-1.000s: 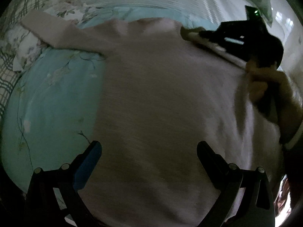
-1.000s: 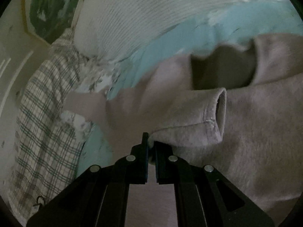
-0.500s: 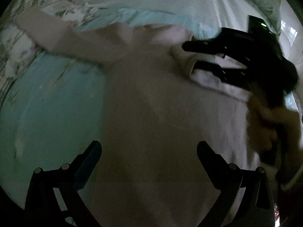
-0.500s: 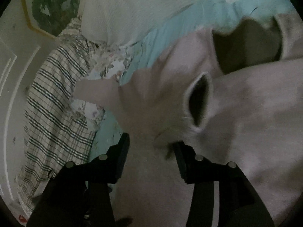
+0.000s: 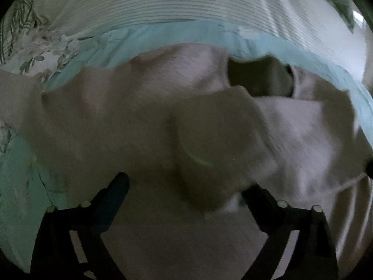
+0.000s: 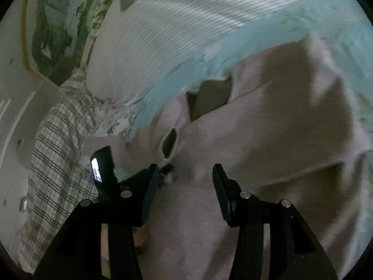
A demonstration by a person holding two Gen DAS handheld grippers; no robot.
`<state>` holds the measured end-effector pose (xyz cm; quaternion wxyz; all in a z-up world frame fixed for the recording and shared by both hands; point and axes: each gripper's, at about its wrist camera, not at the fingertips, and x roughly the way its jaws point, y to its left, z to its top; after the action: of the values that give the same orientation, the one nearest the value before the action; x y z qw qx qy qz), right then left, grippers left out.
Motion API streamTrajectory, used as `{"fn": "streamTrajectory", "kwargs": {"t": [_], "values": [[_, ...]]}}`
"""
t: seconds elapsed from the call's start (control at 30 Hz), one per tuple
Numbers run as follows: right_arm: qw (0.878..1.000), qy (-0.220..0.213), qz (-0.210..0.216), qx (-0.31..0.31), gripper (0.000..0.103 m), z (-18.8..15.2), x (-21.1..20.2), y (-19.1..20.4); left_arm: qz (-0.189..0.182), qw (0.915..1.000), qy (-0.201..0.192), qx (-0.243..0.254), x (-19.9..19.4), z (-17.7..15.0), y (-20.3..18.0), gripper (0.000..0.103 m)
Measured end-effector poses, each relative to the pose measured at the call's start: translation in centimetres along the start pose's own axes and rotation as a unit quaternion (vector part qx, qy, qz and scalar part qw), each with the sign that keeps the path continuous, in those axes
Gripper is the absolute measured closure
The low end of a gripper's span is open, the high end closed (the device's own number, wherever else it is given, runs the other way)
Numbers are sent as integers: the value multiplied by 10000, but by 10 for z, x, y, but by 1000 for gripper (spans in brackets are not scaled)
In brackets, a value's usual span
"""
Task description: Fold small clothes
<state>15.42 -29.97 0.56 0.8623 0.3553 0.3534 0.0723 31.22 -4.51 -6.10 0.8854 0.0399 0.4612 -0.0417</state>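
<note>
Right wrist view shows your right gripper [image 6: 185, 175] with its jaws spread and empty, just short of the folded-in sleeve cuff [image 6: 169, 142] of the pale pink sweater [image 6: 279, 116], which lies ahead and slightly left. Your left gripper [image 5: 186, 189] is likewise wide apart with that sleeve [image 5: 216, 140] lying between its fingers, its long axis running away toward the neckline [image 5: 258, 79]. By my judgement the other sleeve [image 5: 16, 86], stretched far left over the teal bedspread [image 5: 163, 35], sits nearer your left hand.
</note>
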Motion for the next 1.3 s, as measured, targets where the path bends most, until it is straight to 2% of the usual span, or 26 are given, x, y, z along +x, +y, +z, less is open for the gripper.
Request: {"fn": "streamTrajectory", "kwargs": {"t": [0.13,0.2,0.23,0.37,0.43,0.5,0.57,0.6,0.63,0.7,0.9,1.07,1.3], "values": [[9996,-233,-160,93,49,-2,-24,-15,-225,9952,-151,-941,-2,8,44,11],[9994,-238,-188,141,49,-3,-27,-20,-461,9920,-145,-1164,-3,7,54,11],[9994,-234,-210,129,49,-3,-29,-22,-562,9912,-130,-1189,-1,7,55,13],[9991,-262,-299,155,49,-3,-34,-28,-767,9922,-95,-976,2,8,45,32],[9988,-295,-352,158,49,-2,-37,-30,-804,9924,-109,-929,3,8,41,37],[9986,-334,-383,160,49,-2,-42,-34,-820,9922,-117,-928,4,9,42,49],[9979,-405,-465,170,49,0,-47,-38,-789,9923,-119,-944,5,7,44,73],[9977,-434,-496,182,49,0,-49,-40,-770,9924,-117,-948,7,9,44,81],[9973,-472,-535,198,49,2,-52,-43,-760,9925,-128,-943,6,8,47,97],[9961,-545,-658,213,49,6,-57,-49,-777,9929,-155,-889,6,7,51,99],[9874,-842,-1332,158,49,30,-75,-74,-360,9954,-513,-722,-10,8,64,100],[9828,-535,-1770,13,49,61,-52,-96,-431,9933,-487,-950,-4,4,87,100],[9808,37,-1948,-89,49,82,-2,-119,-461,9888,-699,-1233,-10,-3,101,100]]}}
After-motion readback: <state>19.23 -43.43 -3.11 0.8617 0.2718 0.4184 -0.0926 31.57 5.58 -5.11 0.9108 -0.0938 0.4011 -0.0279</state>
